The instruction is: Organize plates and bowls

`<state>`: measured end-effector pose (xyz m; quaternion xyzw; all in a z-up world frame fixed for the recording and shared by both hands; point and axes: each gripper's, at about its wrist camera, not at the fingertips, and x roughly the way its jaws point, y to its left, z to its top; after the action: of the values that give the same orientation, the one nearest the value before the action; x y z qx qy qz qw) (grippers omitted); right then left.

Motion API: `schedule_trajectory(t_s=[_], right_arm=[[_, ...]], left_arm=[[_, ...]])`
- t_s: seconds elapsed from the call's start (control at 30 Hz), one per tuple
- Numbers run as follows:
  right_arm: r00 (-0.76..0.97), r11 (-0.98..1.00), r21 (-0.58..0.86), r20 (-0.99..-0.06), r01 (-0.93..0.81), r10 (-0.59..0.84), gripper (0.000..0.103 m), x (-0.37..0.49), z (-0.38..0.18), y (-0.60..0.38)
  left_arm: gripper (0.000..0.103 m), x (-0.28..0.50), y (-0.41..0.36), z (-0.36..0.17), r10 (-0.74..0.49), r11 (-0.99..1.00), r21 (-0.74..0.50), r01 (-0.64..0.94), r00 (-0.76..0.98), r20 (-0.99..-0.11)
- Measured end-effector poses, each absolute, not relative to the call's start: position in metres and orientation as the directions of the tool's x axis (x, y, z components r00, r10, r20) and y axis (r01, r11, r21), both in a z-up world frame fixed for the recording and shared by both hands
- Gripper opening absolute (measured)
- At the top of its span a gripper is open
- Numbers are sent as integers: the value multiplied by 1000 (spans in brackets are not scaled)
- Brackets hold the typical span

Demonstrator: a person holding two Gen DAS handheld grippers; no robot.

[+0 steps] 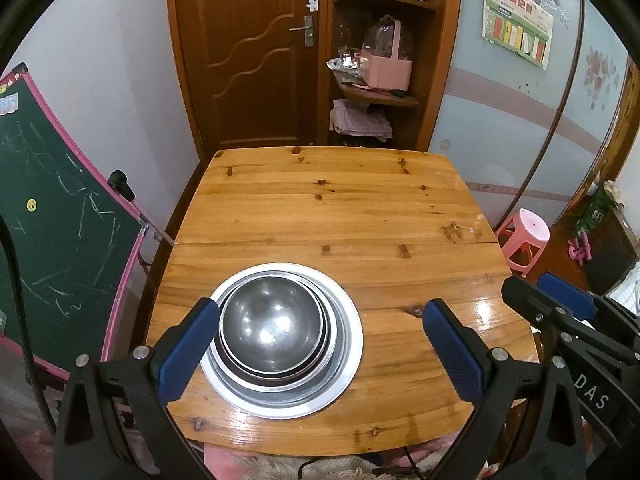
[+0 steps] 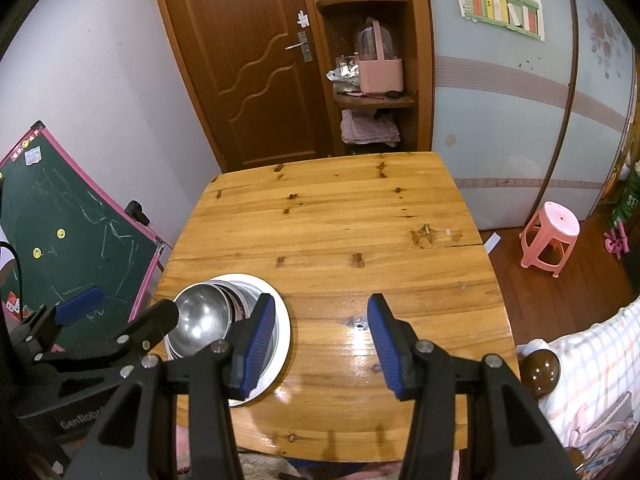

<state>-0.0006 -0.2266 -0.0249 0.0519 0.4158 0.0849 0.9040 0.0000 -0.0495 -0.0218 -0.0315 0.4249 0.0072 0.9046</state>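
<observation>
Bowls (image 1: 272,328) sit nested in a single stack on a white plate (image 1: 348,360) at the near left of the wooden counter (image 1: 340,208), a sign that the sorting looks all but finished. The top steel bowl is plain to see, and beneath it the rims of at least two more dishes show, one of them dark-edged; the exact number in the stack cannot be told, since each hides most of the one below. One wide plate carries the lot. Nothing else of the task's kind lies anywhere on the counter, so no loose dish appears left to gather, and what remains, if anything, is likely only to square the stack or leave it be. Two grippers are in the scene. The left gripper (image 1: 316,344) hangs over the stack with its jaws spread wide and released, one blue pad just beside the bowls' left rim and the other well out over bare wood, gripping nothing. The right gripper (image 2: 322,344) hovers to the right of the stack, its jaws parted and empty, its left pad in front of the plate's edge in its own view, though whether it touches cannot be told. Beyond the counter stand one pink stool (image 2: 551,236), one green chalkboard (image 1: 52,216) and one brown door (image 1: 248,52).
</observation>
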Motion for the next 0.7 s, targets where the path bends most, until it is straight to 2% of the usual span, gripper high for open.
schedule_trajectory(t_s=[0.7], right_arm=[[634,980,166,-748,-108,196,48,1,-27,-230]], left_arm=[[101,3,-44,-23,23,998,-23,-66,624,-781]])
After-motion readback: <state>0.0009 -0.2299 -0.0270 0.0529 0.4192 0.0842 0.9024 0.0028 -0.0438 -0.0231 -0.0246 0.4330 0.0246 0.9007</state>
